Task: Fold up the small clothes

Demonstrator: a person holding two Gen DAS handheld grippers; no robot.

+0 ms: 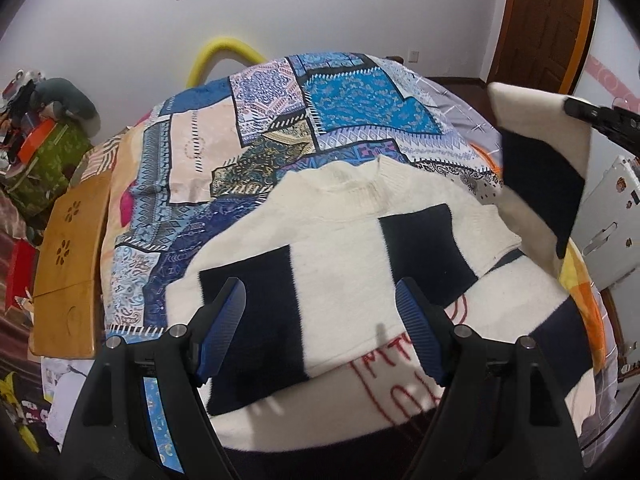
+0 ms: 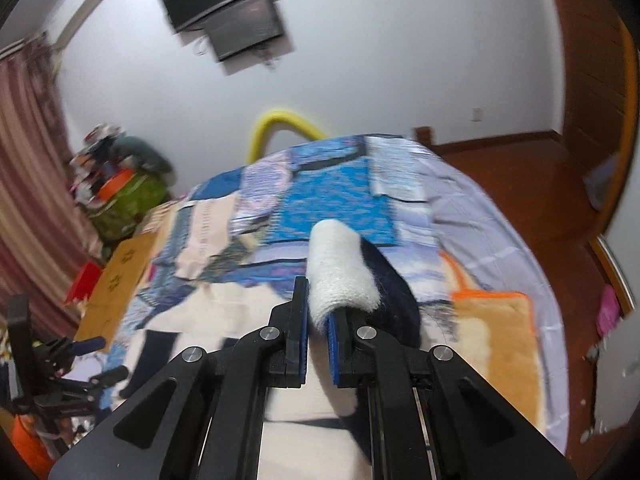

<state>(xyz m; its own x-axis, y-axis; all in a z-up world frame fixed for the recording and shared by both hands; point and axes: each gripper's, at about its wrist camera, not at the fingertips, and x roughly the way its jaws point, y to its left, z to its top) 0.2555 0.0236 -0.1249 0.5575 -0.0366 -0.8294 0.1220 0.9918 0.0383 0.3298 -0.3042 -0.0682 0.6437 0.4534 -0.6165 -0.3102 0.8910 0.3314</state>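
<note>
On bed (image 1: 208,148), sweater (image 1: 344,248) collar points away.

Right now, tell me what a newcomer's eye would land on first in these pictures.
First, the cream sweater with navy blocks, spread across the middle of the bed on a busy blue patchwork cover. Next, the right claw, shut on the sweater's sleeve, which it holds up above the bed. The left claw hangs open over the sweater's near part, gripping nothing.
</note>
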